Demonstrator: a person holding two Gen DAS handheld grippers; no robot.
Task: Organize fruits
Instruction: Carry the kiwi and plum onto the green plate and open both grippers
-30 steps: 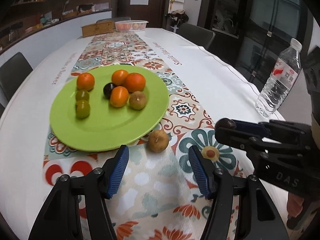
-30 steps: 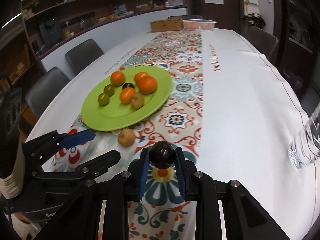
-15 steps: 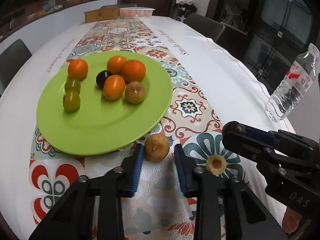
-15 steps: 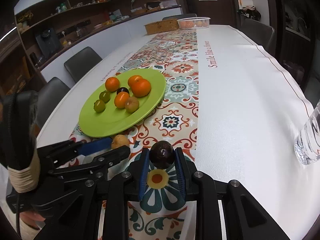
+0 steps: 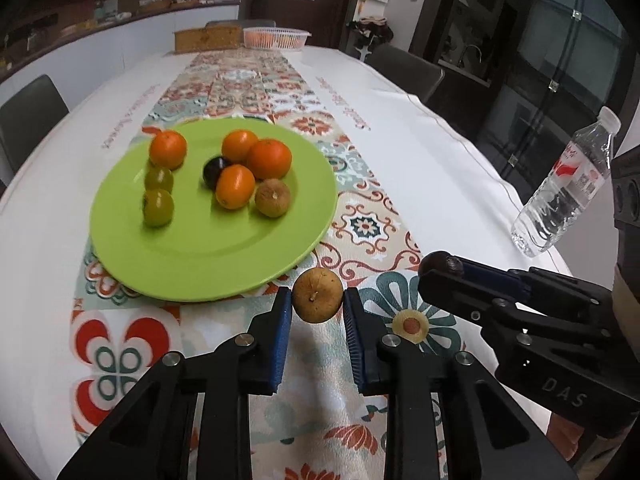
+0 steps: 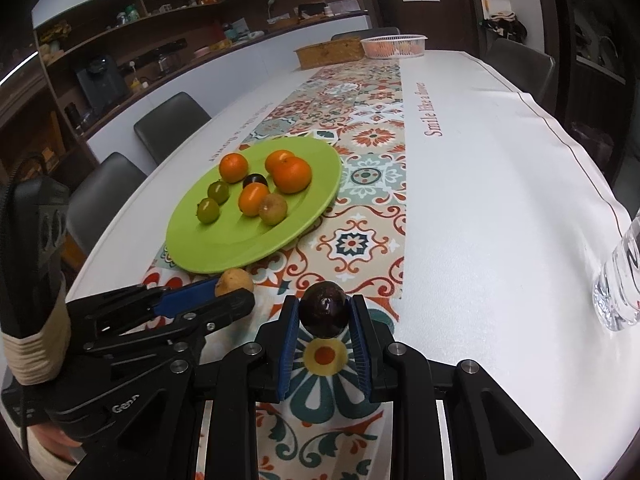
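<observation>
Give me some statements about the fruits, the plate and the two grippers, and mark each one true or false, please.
1. The left gripper grips a brown fruit between its fingers. True.
2. The right gripper is open and holds nothing. False: it is shut on a dark plum.
3. The green plate carries eight fruits. True.
4. The water bottle lies on its side on the plate. False: it stands upright on the white cloth, away from the plate.
5. Two small green fruits sit on the plate. True.
</observation>
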